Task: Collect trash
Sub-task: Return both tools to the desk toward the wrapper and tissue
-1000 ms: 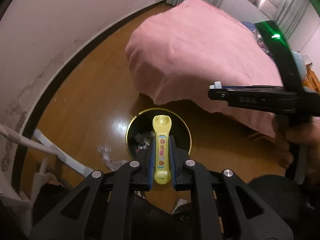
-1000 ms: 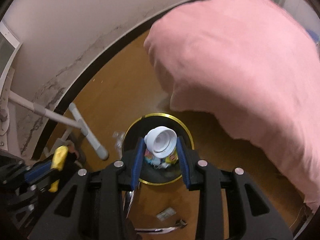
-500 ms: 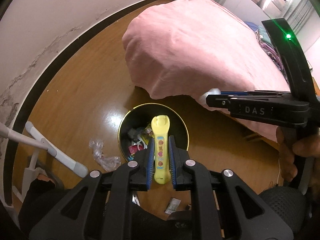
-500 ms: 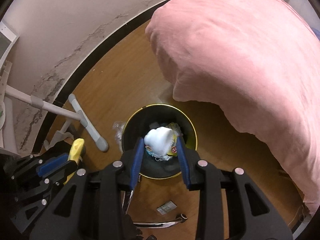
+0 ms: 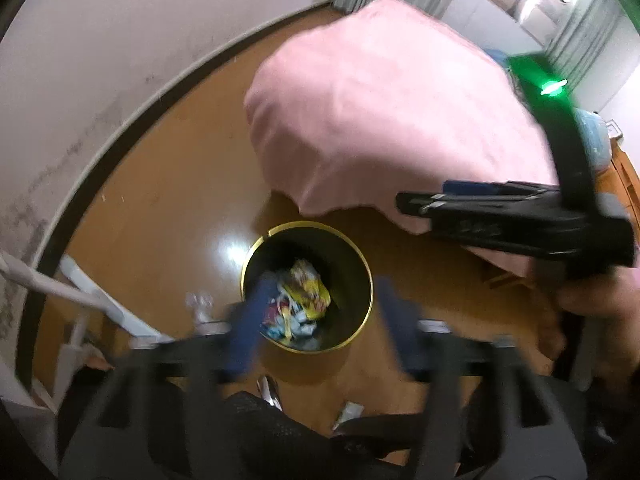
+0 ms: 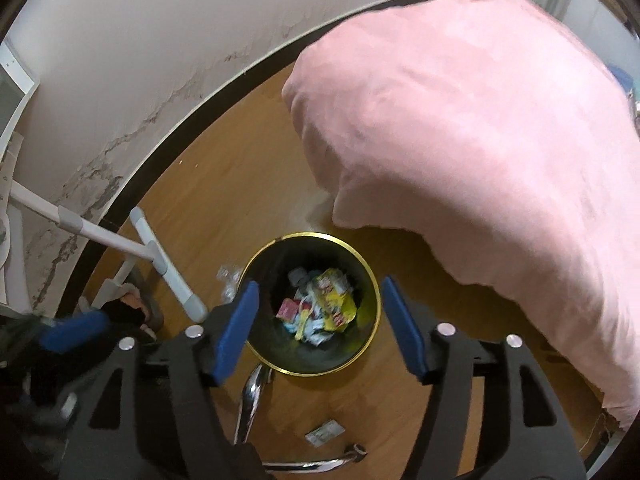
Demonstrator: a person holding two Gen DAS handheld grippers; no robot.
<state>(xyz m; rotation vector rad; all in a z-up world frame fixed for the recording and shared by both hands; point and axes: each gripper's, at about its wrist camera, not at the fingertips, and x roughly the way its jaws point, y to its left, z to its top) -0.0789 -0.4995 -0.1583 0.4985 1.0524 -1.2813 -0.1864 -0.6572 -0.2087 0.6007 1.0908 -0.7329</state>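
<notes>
The round black trash bin (image 6: 310, 304) with a gold rim stands upright on the glossy wooden floor (image 6: 224, 184), mouth up, crumpled wrappers (image 6: 320, 306) heaped inside. Both left tongs (image 5: 320, 320) and right tongs (image 6: 320, 328) gape wide and empty above it. A soft pink blanket (image 6: 480, 140) drapes beside it.

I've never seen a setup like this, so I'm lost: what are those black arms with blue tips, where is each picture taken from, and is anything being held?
No robot here: a person holds a two-finger gripper in each hand, each with a fisheye camera looking along its fingers. The left gripper, blurred by motion, and the right gripper both stand open and empty above a black, gold-rimmed trash bin full of wrappers. The left view also shows the right gripper from the side. The bin stands on a wooden floor beside a pink blanket. A clear plastic scrap and a small packet lie outside it.
</notes>
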